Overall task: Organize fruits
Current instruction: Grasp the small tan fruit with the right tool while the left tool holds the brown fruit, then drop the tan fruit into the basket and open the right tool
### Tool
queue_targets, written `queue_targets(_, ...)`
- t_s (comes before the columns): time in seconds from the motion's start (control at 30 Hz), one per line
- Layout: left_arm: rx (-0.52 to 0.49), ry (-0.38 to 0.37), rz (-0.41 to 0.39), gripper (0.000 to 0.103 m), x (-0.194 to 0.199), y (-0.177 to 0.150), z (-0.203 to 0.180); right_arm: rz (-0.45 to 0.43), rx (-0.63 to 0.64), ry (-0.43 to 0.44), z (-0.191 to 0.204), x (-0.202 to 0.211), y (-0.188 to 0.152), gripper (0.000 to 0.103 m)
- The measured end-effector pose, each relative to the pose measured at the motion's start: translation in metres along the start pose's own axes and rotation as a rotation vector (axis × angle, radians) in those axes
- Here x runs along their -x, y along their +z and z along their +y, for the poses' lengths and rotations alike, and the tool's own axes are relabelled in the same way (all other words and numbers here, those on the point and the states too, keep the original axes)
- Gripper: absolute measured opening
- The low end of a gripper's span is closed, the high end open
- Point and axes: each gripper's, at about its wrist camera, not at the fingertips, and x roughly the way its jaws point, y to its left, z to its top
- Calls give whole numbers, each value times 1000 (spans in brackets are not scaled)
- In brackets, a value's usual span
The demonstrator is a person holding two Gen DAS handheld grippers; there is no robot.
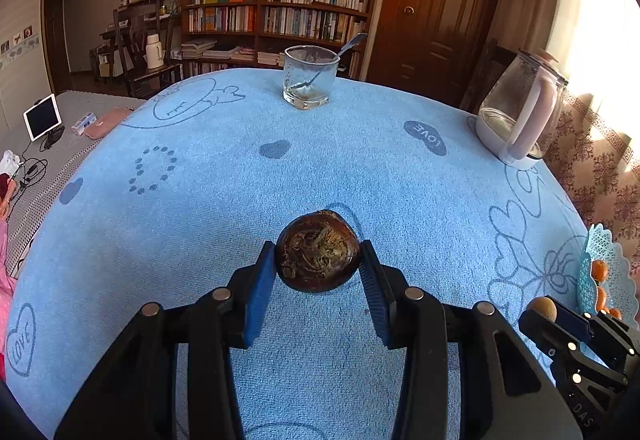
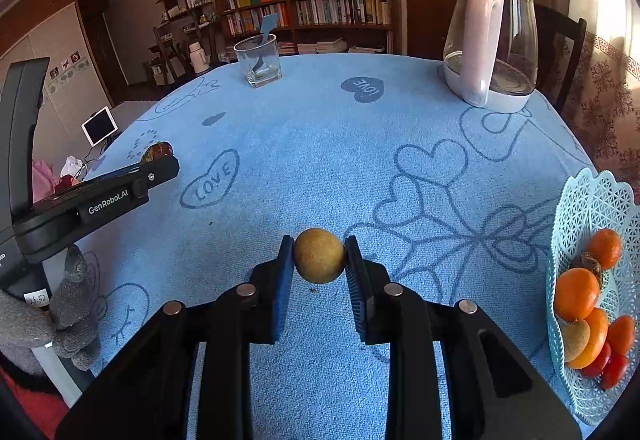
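Left gripper (image 1: 318,260) is clamping 1 dark brown fruit (image 1: 318,251) between its blue pads, rooty tuft facing the camera, wider side to side than tall. Right gripper (image 2: 319,255) is squeezing 1 small round yellow-tan fruit (image 2: 319,255) (no real long axis, can't tell if either one's touching the blue tablecloth (image 2: 320,160)). Off right, the lacy teal basket (image 2: 592,200) is holding 4 oranges plus some red ones I can't count. Further back: 1 glass (image 2: 260,60), 1 kettle (image 2: 496,40).
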Motion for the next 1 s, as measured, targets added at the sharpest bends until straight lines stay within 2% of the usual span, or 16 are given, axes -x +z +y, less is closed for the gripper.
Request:
queue_targets(0.33, -43, -19, 2, 43, 3, -7, -15, -57, -119, -26, -53, 51, -8, 26)
queue_targets(0.67, -87, -37, 7, 43, 5, -15, -30, -101, -298, -127, -133, 92, -20, 26)
queue_targets(0.8, -101, -41, 11, 43, 5, -18, -35, -94, -337, -181, -156, 94, -24, 26)
queue_targets(1.0, -116, -44, 19, 43, 3, -22, -39, -30, -405, -238, -183, 76, -32, 26)
